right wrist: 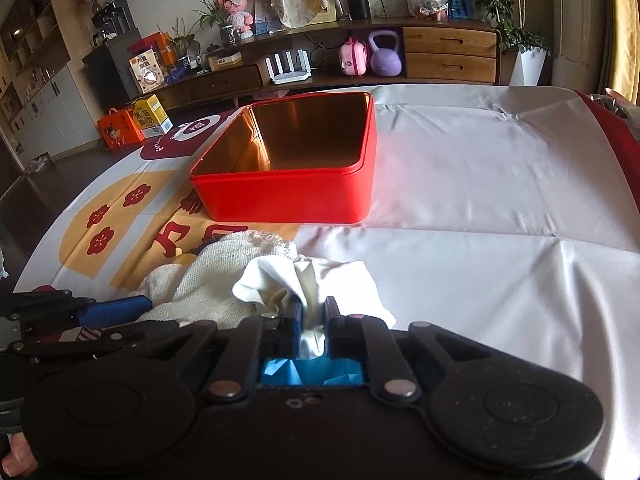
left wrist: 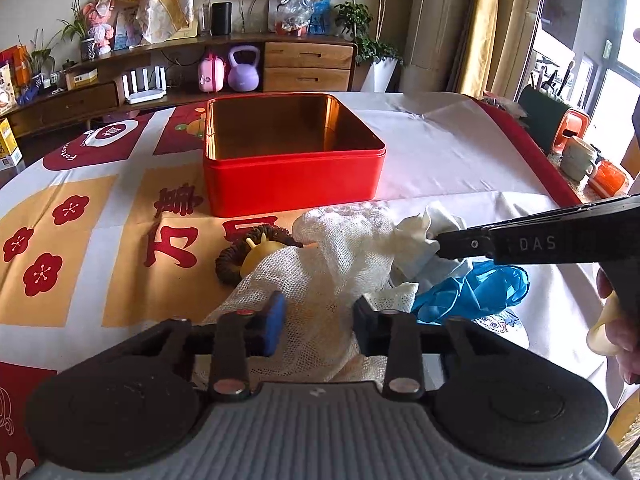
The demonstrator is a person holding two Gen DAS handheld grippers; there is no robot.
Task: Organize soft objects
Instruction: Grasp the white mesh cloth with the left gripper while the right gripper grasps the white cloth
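The left gripper (left wrist: 318, 322) has its jaws either side of a fold of the mesh cloth (left wrist: 320, 272); whether the pads press on it is hard to tell. The right gripper (right wrist: 313, 314) is clamped on a bunched white cloth (right wrist: 296, 276), which sticks up between its pads. Under that gripper lies a blue glove (left wrist: 476, 292), seen in its own view only as a blue patch behind the jaws. Just beyond the left gripper, to its left, a brown ring (left wrist: 232, 260) and a yellow toy (left wrist: 262, 252) lie half buried under the mesh cloth. Ahead of both grippers stands an open red tin (left wrist: 294, 184), well apart from the heap, with nothing visible in it. To the right of the tin the tablecloth (right wrist: 480, 200) is bare and white; to the left it is printed with red flowers and characters. Past the table's far edge runs a wooden sideboard (left wrist: 308, 66) with a purple kettlebell (left wrist: 244, 70). Cups (left wrist: 580, 158) stand beyond the red right edge.
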